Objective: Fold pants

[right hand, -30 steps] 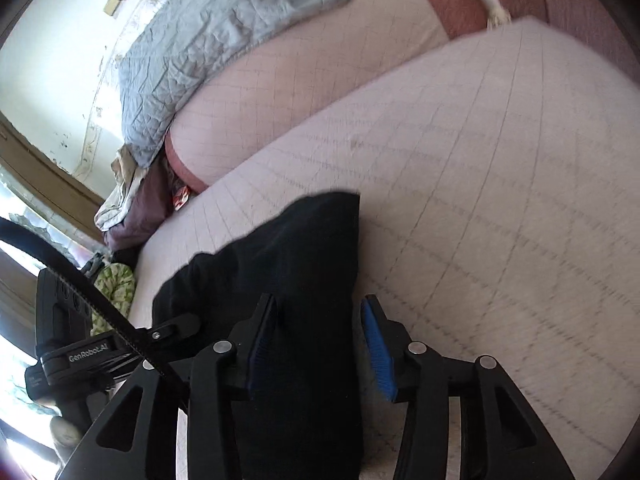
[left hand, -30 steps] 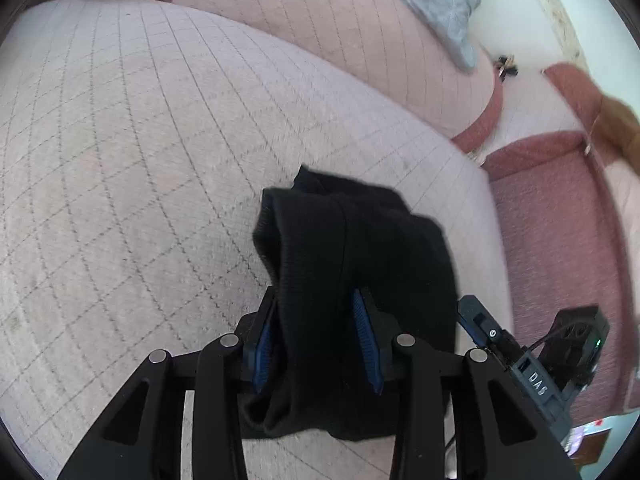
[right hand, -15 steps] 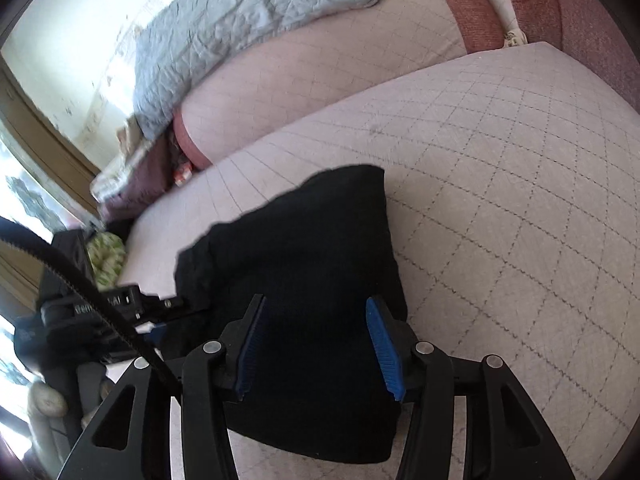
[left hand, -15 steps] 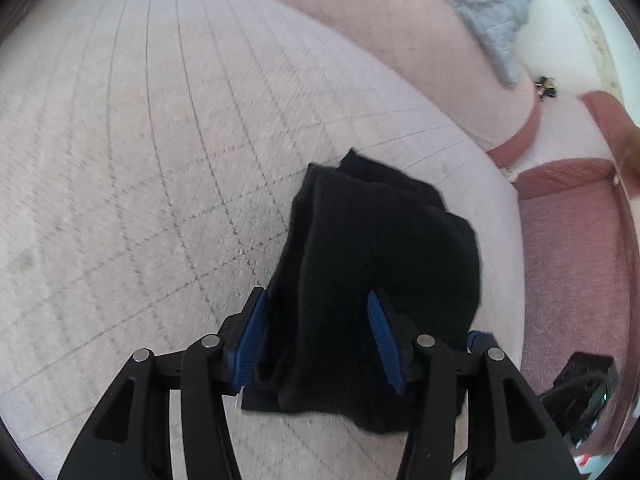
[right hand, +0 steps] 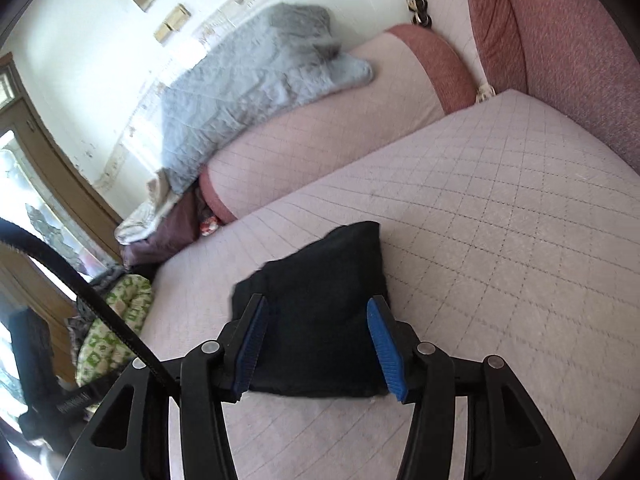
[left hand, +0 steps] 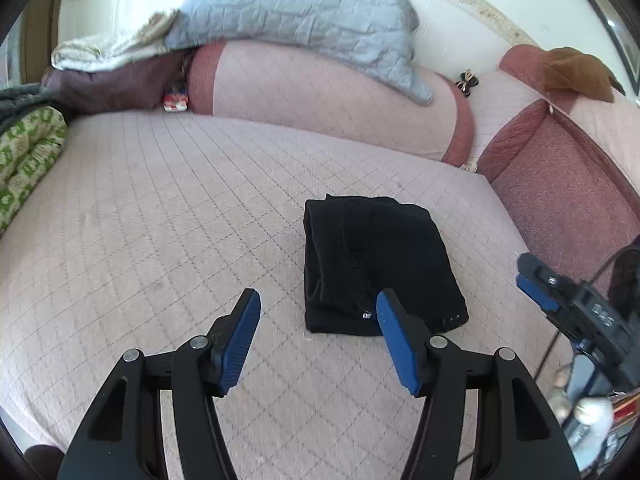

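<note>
- Left wrist view: I see the quilted pink mattress (left hand: 160, 208) filling the frame, with a bolster (left hand: 320, 100) along its far edge and a grey quilt (left hand: 288, 8) draped over that bolster.
- The pants (left hand: 376, 268) lie on the mattress as a compact black bundle, several layers thick, just ahead of my tools and right of centre.
- What changed: a second ago both tools straddled the cloth; both now sit back from it, and the bundle lies flat and unheld. I judge the last fold released and the task at or near completion.
- The left gripper (left hand: 316, 340) has just been opening; its jaws stand spread with only mattress between them, and the pants lie beyond the right-hand pad.
- The right gripper (right hand: 320, 344), seen in its own wrist view, has also just been opening; the pants (right hand: 320, 320) appear between its spread pads, but neither pad presses on the cloth.
- Containers: I see none in either view; a small patterned packet (left hand: 175, 98) lies at the bolster's end, contents not discernible.
</note>
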Demonstrator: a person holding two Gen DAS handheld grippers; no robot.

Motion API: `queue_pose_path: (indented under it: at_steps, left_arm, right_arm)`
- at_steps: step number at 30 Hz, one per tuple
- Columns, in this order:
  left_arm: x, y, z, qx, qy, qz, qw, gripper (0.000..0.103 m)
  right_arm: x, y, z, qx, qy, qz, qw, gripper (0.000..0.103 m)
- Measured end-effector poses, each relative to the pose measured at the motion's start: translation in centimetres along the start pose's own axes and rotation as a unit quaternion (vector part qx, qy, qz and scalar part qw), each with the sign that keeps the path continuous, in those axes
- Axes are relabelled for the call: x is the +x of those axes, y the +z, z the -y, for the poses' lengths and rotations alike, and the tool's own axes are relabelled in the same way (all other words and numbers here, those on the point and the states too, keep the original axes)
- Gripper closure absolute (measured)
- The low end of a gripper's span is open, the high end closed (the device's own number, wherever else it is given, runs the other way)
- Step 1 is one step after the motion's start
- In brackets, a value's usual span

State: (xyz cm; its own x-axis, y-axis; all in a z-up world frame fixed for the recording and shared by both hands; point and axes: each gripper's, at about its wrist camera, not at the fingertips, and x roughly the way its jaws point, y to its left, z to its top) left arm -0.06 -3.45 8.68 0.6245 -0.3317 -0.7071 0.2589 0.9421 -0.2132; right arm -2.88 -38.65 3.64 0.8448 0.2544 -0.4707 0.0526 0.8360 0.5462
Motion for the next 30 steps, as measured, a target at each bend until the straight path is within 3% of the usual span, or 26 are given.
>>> queue_pose_path:
  at_steps: [2, 6, 11, 23, 30]
  left_arm:
    - [-0.8, -0.8, 0.2, 0.002, 0.004, 0.012, 0.9999, 0.037]
    - [-1.0, -2.6, 1.2, 0.007, 0.009, 0.024, 0.9997, 0.037]
    - [-0.1, -4.8, 2.2, 0.034, 0.034, 0.019, 0.9987, 0.036]
    - [2.0, -6.6, -1.1, -0.026, 0.045, -0.046, 0.9976, 0.036]
    - [4.3, -7.6, -0.8, -0.01, 0.056, -0.071, 0.9959, 0.036]
  right_arm:
    - [-1.3, -1.3, -0.7, -0.01, -0.005, 0.004, 1.0, 0.036]
    - [-2.8, -4.9, -1.3, -0.043, -0.034, -0.001, 0.999, 0.035]
    - [-1.8, -8.8, 0.4, -0.039, -0.069, -0.036, 0.996, 0.035]
    - [0.2, -9.3, 2.7, -0.017, -0.095, -0.058, 0.994, 0.035]
    - [1.0, -10.0, 1.7, -0.05, -0.112, -0.061, 0.991, 0.035]
